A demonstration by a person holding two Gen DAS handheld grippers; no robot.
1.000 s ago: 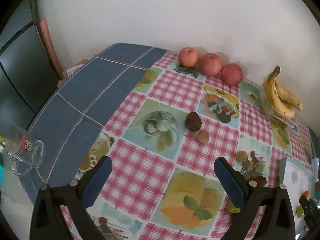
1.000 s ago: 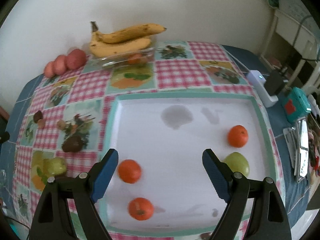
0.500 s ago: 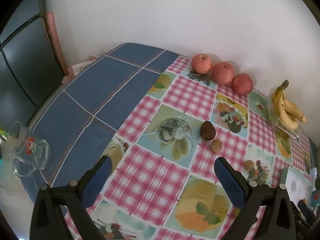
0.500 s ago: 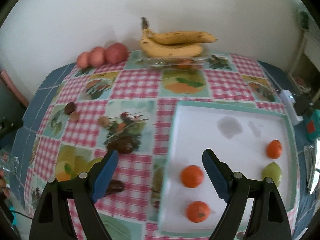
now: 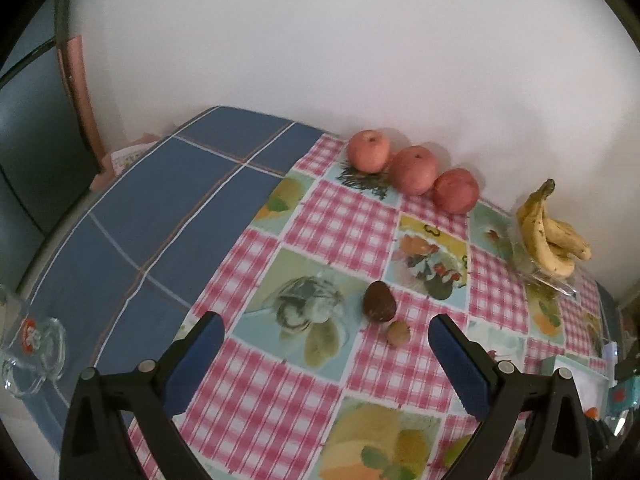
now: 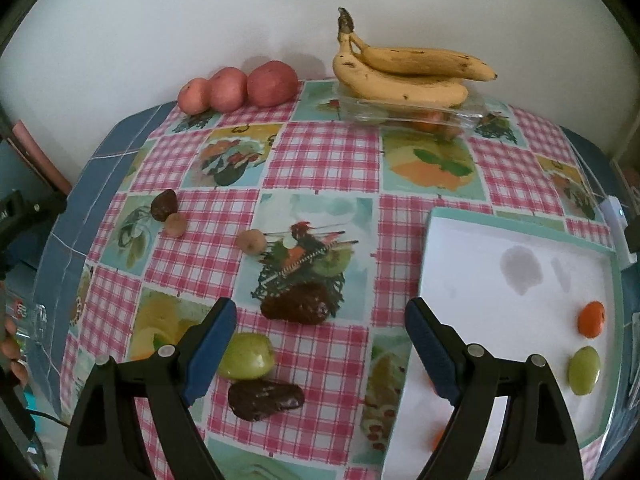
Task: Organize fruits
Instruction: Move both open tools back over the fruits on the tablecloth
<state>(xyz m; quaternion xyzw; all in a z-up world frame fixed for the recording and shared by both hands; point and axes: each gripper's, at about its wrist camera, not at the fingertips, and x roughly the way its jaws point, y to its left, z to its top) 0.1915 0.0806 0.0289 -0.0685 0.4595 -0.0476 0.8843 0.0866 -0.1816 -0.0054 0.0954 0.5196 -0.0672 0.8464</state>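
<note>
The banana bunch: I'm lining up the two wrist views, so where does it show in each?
Left wrist view: the banana bunch sits at the right edge, by the wall, on a clear dish.
Right wrist view: the banana bunch lies top centre, against the wall, on the same dish.
Shared landmark: the row of three red apples, left of the bananas in both views.
</note>
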